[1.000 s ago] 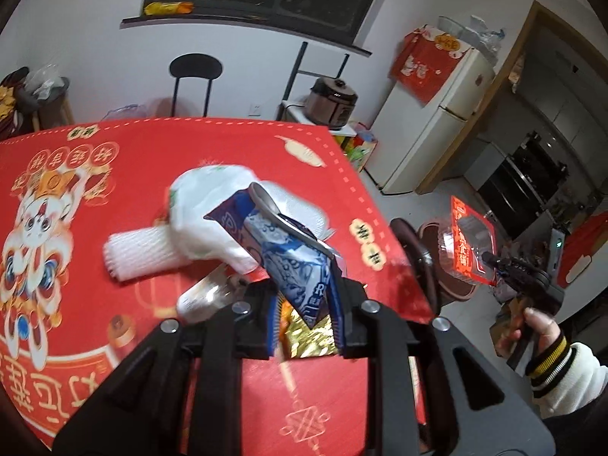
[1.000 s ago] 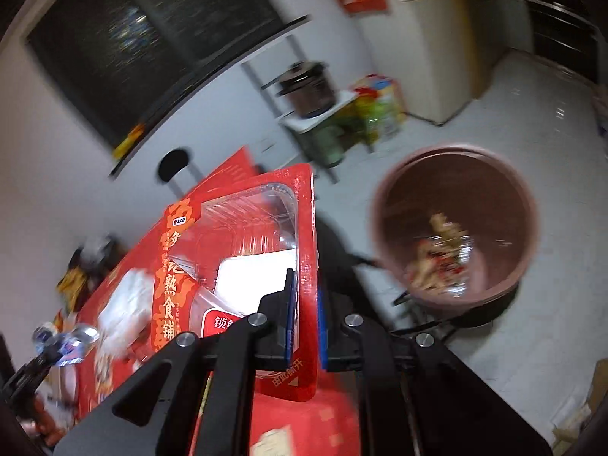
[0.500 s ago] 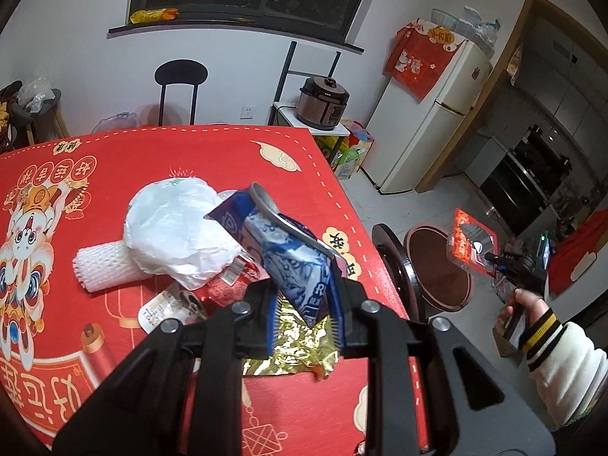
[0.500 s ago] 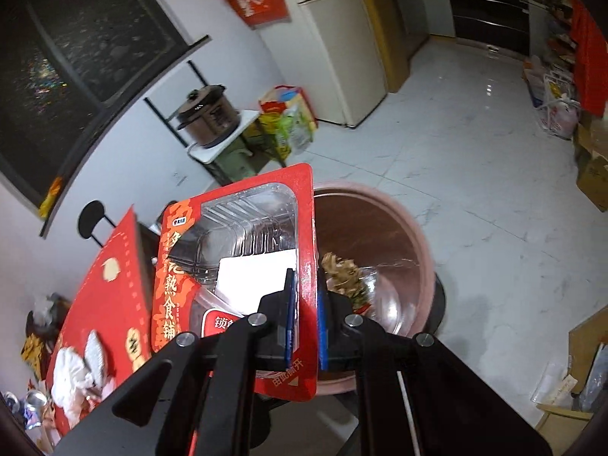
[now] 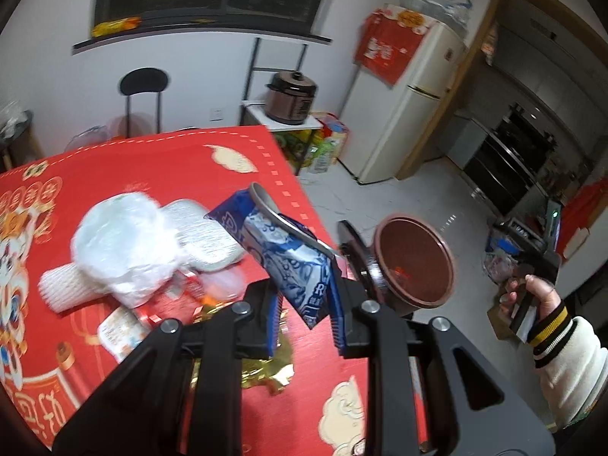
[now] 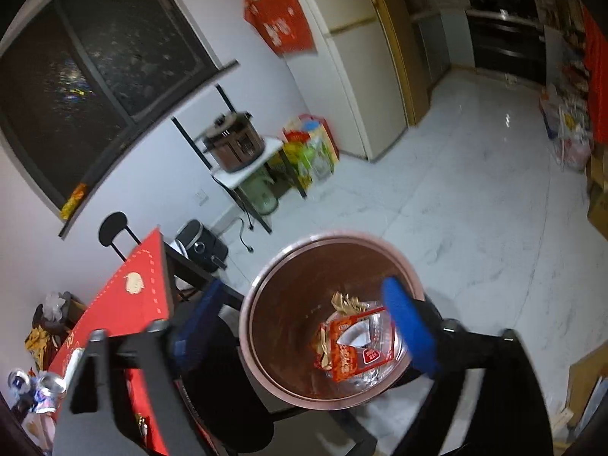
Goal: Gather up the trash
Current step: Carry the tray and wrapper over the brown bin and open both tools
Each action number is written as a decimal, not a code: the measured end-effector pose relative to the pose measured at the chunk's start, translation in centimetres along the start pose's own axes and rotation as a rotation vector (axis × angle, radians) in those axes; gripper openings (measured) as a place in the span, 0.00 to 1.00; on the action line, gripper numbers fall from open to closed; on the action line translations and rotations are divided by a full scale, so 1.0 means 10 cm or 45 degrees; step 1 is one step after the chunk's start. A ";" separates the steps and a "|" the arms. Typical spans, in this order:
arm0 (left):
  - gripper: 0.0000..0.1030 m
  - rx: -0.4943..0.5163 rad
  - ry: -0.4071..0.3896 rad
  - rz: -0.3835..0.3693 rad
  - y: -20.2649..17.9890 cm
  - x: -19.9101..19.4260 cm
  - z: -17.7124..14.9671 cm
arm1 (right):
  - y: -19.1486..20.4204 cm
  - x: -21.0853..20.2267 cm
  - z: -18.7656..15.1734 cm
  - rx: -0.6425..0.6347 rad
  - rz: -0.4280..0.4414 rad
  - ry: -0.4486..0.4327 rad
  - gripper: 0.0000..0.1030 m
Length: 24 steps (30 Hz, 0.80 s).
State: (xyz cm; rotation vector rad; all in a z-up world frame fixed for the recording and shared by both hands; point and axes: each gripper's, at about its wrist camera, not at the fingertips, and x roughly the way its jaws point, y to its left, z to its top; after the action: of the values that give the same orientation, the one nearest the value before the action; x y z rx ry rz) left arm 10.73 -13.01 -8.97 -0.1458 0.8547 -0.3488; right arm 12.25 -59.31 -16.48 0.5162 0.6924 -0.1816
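My left gripper (image 5: pixel 304 321) is shut on a crumpled blue snack wrapper (image 5: pixel 288 254) and holds it above the red table (image 5: pixel 152 174). More trash lies below it: a white plastic bag (image 5: pixel 121 247), a white foam sleeve (image 5: pixel 62 290), a white tray (image 5: pixel 207 233) and gold foil (image 5: pixel 262 368). My right gripper (image 6: pixel 304 323) is open and empty over the round brown bin (image 6: pixel 281 304). A red-edged clear food package (image 6: pixel 357 345) lies inside the bin on other scraps. The bin (image 5: pixel 414 262) also shows in the left wrist view, off the table's right edge.
A black chair (image 6: pixel 224 391) stands between table and bin. A fridge (image 5: pixel 410 102), a rice cooker (image 5: pixel 292 97) on a small rack and a black stool (image 5: pixel 143 91) stand along the far wall. Crushed cans (image 6: pixel 34 391) sit at the table's near left. Boxes (image 6: pixel 596 197) line the right side of the floor.
My right gripper has opened and the red-edged package has dropped into the bin. My left gripper with the blue wrapper has moved right toward the table's edge.
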 end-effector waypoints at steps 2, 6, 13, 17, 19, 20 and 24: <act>0.24 0.026 0.007 -0.034 -0.14 0.09 0.04 | 0.03 -0.17 0.02 -0.039 0.004 -0.020 0.95; 0.24 0.087 0.030 -0.112 -0.45 0.34 0.14 | 0.04 -0.42 0.03 -0.121 -0.018 -0.039 0.95; 0.24 0.194 0.117 -0.241 -1.15 0.98 0.26 | -0.16 -0.72 -0.06 -0.169 -0.030 -0.012 0.95; 0.24 0.275 0.179 -0.287 -1.57 1.39 0.30 | -0.29 -0.80 -0.08 -0.178 -0.072 -0.005 0.95; 0.24 0.316 0.202 -0.304 -1.78 1.57 0.33 | -0.36 -0.84 -0.09 -0.184 -0.101 -0.005 0.95; 0.24 0.330 0.210 -0.311 -1.87 1.65 0.36 | -0.38 -0.86 -0.09 -0.185 -0.112 -0.005 0.95; 0.59 0.399 0.198 -0.369 -2.21 1.90 0.51 | -0.48 -0.93 -0.08 -0.191 -0.142 -0.017 0.95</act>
State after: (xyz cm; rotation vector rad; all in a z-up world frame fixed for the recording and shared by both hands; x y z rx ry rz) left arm 20.74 -40.51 -13.33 0.0513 0.9228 -0.7681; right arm 3.22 -63.11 -12.83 0.3327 0.7163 -0.2351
